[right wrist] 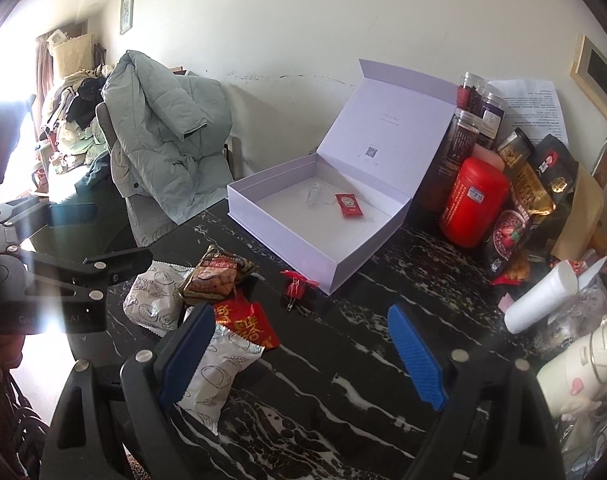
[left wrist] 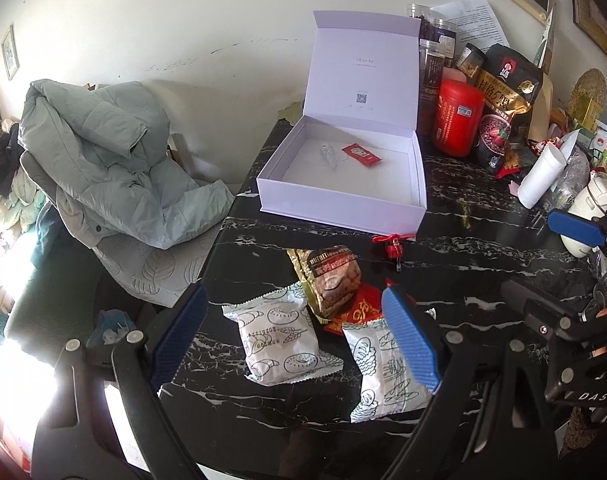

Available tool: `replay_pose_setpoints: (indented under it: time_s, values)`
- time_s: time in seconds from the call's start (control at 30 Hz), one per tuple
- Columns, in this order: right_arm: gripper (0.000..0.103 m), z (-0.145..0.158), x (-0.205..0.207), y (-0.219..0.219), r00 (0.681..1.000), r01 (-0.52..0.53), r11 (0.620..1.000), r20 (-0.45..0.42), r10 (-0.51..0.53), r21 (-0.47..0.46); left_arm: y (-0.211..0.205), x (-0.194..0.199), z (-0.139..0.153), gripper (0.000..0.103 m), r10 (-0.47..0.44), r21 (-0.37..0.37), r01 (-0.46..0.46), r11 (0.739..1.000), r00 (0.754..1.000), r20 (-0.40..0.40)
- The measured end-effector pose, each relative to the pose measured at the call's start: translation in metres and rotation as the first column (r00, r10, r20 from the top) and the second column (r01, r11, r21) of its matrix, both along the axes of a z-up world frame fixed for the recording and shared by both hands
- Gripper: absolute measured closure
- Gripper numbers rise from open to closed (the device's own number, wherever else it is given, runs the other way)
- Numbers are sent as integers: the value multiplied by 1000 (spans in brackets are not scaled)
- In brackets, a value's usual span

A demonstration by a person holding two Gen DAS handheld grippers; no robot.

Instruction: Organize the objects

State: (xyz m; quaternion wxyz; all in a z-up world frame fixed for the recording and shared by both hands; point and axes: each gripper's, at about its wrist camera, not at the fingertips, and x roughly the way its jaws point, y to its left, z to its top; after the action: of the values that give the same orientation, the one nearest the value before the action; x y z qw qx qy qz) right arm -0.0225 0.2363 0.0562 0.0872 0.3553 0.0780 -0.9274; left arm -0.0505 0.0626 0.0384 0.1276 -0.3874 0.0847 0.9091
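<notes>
A white box [left wrist: 335,206] [right wrist: 287,236] stands open on the black marble table, its lid up; inside lie a red sachet [left wrist: 361,153] [right wrist: 347,205] and a clear plastic piece [left wrist: 328,156]. In front of it lie two white pastry packets [left wrist: 277,340] [left wrist: 383,380], a brown-gold snack pack [left wrist: 331,280] [right wrist: 213,276], a red packet [left wrist: 359,312] [right wrist: 247,324] and a small red charm [left wrist: 395,245] [right wrist: 297,286]. My left gripper [left wrist: 299,338] is open above the left white packet. My right gripper [right wrist: 303,356] is open over bare table, its left finger beside a white packet [right wrist: 215,376].
A red canister [left wrist: 457,118] [right wrist: 473,202], jars, snack bags, a white tube [left wrist: 541,176] [right wrist: 541,296] and a white cup [right wrist: 575,376] crowd the table's right side. A grey-green jacket [left wrist: 103,152] [right wrist: 163,140] hangs over a chair at the left edge.
</notes>
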Motion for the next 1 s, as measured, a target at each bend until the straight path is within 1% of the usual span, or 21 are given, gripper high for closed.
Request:
replay_pose_setpoints:
  time_s: [0.17, 0.3, 0.43, 0.6, 0.7, 0.83, 1.0]
  values:
    - [14, -15, 3, -4, 999, -6, 1000, 33, 6, -26, -5, 4, -13, 14, 7, -11, -7, 1000, 1000, 25]
    - [14, -28, 5, -8, 998, -16, 999, 68, 19, -47, -10, 5, -25, 14, 6, 3, -6, 1000, 998, 55]
    - [14, -39, 5, -11, 995, -15, 998, 94, 20, -57, -13, 7, -37, 14, 13, -9, -13, 1000, 998, 69]
    - [14, -55, 4, -16, 989, -23, 997, 142, 33, -76, -17, 7, -51, 14, 9, -2, -9, 1000, 995, 102]
    - [14, -68, 3, -22, 981, -47, 996, 182, 61, -80, -19, 5, -58, 14, 8, -6, -8, 1000, 993, 115]
    - [14, -79, 1, -28, 974, -52, 993, 216, 74, -104, -22, -2, -68, 14, 7, 4, -7, 1000, 990, 140]
    - [14, -88, -5, -32, 963, -57, 990, 255, 89, -128, -25, -9, -79, 14, -7, 34, 1, 999, 986, 169]
